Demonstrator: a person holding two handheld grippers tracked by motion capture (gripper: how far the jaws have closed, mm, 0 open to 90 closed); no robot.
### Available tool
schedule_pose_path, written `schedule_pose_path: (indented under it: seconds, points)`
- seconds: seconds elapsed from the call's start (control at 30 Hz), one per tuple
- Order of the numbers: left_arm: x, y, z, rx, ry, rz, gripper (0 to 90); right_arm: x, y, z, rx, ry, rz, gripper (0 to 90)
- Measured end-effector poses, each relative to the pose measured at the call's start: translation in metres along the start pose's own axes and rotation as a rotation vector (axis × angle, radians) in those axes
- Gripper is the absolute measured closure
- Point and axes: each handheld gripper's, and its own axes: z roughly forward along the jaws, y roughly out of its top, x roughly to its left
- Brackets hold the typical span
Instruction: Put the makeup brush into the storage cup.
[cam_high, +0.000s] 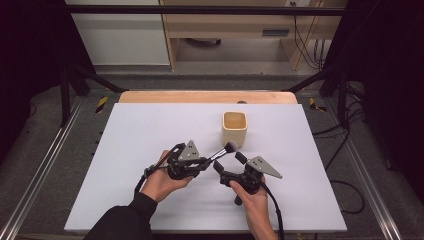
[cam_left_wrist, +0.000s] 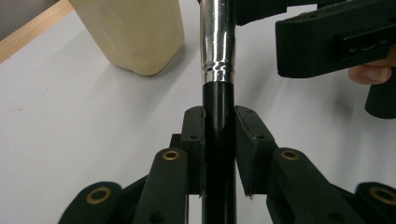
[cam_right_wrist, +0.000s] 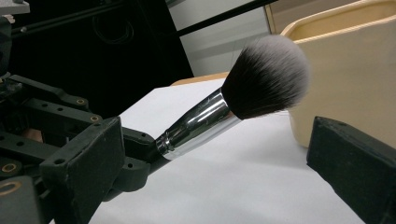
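Currently my left claw (cam_high: 204, 161) is pinched on the makeup brush (cam_high: 221, 152), gripping the black handle (cam_left_wrist: 218, 116) just below the silver ferrule (cam_left_wrist: 217, 37). Jaws press flat on both sides of the handle in the left gripper view. My left hand (cam_high: 161, 181) comes in low from the near edge, palm up under the tool body, sleeve trailing back toward me. It points toward the cup (cam_high: 234, 128).

Brush is off the surface (cam_high: 140, 145), tilted, head up and angled toward the cup. Bristle head (cam_right_wrist: 267, 77) sits just short of the cup's near wall; from the right gripper view it looks close beside the cup, and I can't tell whether they touch. High view puts the head right in front of the cup's near lower corner.

My right claw (cam_high: 228, 161) is spread wide, holding nothing. One jaw sits each side of the brush line: in the right gripper view the ferrule and head pass between them, apart from both. My right hand (cam_high: 254, 197) grips its tool from below, wrist coming straight in from the near edge, on the cup's near side, just right of the left claw.

Cup stands upright on the surface, beyond both claws, mouth open upward.
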Motion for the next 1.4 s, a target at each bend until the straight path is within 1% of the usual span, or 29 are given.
schedule_pose_path:
  seconds: [0.17,0.4,0.5,0.53,0.73,0.9,1.23,1.33,1.4]
  points:
    - [-0.0009,0.0004,0.0005,-0.004,-0.001,-0.001,74.3,0.0011,0.0011,0.0001,-0.001,-0.002,0.017,5.9]
    - [-0.0014,0.0011,0.0008,-0.004,0.000,0.008,74.3,0.0006,0.0011,0.0017,-0.007,0.001,0.002,7.4]
    - [-0.0020,0.0014,0.0015,-0.005,-0.003,0.009,74.4,0.0024,0.0021,0.0014,-0.006,0.008,0.021,10.9]
    - [-0.0026,0.0014,0.0021,-0.009,-0.005,0.003,74.4,0.0021,0.0022,0.0014,-0.005,0.012,0.015,11.3]
    - [-0.0032,0.0020,0.0026,-0.010,-0.003,0.007,74.3,0.0022,0.0030,0.0018,-0.006,0.021,0.017,14.9]
    - [-0.0036,0.0024,0.0030,-0.011,-0.004,0.009,74.4,0.0023,0.0033,0.0018,0.000,0.034,0.028,19.2]
    - [-0.0052,0.0036,0.0039,-0.021,-0.006,0.005,74.3,0.0017,0.0035,0.0024,0.008,0.050,0.038,22.9]
    - [-0.0054,0.0040,0.0042,-0.018,-0.009,0.012,74.4,0.0007,0.0038,0.0025,0.006,0.053,0.034,24.4]
    - [-0.0062,0.0042,0.0048,-0.022,-0.008,0.009,74.3,0.0012,0.0043,0.0025,0.012,0.050,0.047,26.3]
